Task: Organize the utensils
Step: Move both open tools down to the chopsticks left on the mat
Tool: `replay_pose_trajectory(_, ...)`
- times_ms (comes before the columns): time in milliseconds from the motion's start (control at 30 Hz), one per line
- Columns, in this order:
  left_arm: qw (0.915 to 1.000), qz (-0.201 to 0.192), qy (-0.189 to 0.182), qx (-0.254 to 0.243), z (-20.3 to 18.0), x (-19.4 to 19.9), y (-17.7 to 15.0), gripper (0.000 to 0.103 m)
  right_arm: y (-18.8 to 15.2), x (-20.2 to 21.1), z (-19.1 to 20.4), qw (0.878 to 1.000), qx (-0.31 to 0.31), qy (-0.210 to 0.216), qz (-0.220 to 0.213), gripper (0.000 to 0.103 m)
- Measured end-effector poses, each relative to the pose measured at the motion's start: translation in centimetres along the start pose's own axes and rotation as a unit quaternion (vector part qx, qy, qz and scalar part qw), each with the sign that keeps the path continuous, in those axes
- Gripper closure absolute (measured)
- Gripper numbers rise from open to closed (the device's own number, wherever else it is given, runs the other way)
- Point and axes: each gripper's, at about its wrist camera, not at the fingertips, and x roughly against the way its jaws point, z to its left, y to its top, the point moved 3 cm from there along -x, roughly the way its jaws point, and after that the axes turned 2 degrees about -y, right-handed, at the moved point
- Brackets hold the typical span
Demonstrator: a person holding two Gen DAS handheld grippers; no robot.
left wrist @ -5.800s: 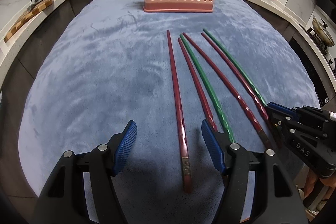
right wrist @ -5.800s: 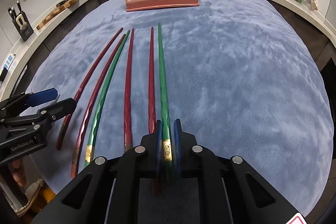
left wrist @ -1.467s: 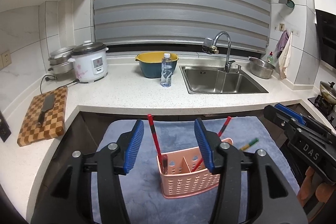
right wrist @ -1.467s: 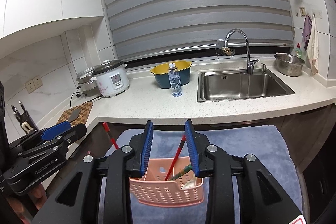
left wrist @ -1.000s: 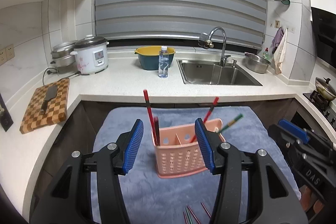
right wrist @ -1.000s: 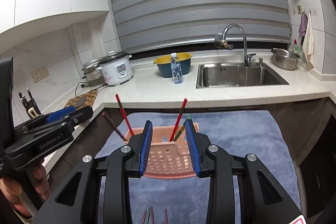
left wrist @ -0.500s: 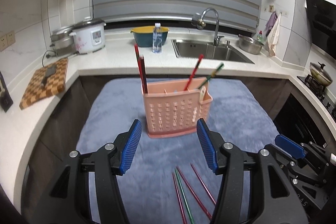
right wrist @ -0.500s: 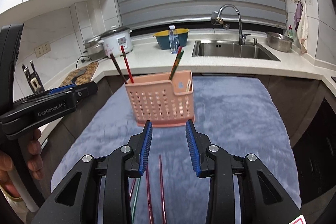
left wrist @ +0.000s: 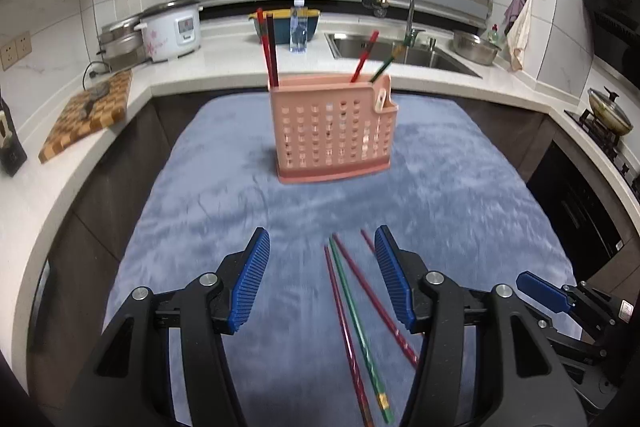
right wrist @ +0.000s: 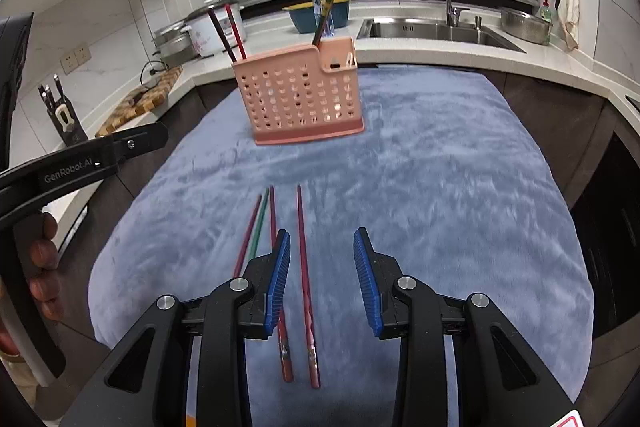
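Observation:
A pink perforated utensil holder [left wrist: 333, 131] stands upright on the blue-grey cloth [left wrist: 240, 187]; it also shows in the right wrist view [right wrist: 302, 98]. Red and green chopsticks stick up out of it. Several loose chopsticks lie on the cloth: a green one [left wrist: 354, 323] between red ones [left wrist: 344, 323] in the left wrist view, and two red ones [right wrist: 305, 283] in front of the right gripper. My left gripper [left wrist: 322, 279] is open and empty above the loose chopsticks. My right gripper [right wrist: 322, 281] is open and empty above them too.
A white counter runs around the cloth with a rice cooker [left wrist: 170, 29], a chequered cutting board [left wrist: 90, 107], a water bottle [left wrist: 298, 29], a sink with tap [left wrist: 400, 51] and a knife block [right wrist: 64, 119]. A stove with a pan [left wrist: 610, 113] is at the right.
Both grippers have tilted down and drawn back from the holder, so more cloth and the loose chopsticks come into view. Both stay open and empty.

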Motion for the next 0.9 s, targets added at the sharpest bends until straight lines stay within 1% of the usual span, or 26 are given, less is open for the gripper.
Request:
replay_pose_trajectory(167, 0.9999, 0.016, 0.000, -0.002, -0.2, -0.1, -2.7, 0.051, -2.6, -0.6, -0.2, 1.000, 0.000, -0.003, 0.022, 0.071)
replay_pose_trajectory(300, 0.9992, 0.040, -0.002, 0.001, 0.0, -0.7, -5.1, 0.051, -4.4, -1.4, -0.2, 0.999, 0.007, -0.010, 0.040, 0.071)
replay_pose_trajectory(433, 0.9979, 0.064, -0.003, 0.004, 0.3, -1.4, -7.2, 0.051, -6.3, -2.6, -0.1, 0.998, 0.009, -0.008, 0.064, 0.071)
replay_pose_trajectory(667, 0.9968, 0.080, 0.000, 0.005, 0.6, -2.0, -8.5, 0.051, -8.0, -3.9, 0.6, 0.996, 0.017, -0.002, 0.090, 0.071)
replay_pose_trajectory(900, 0.9958, 0.091, 0.000, 0.001, 0.3, -2.6, -9.3, 0.051, -8.6, -5.1, 0.6, 0.994, 0.022, -0.006, 0.104, 0.077)
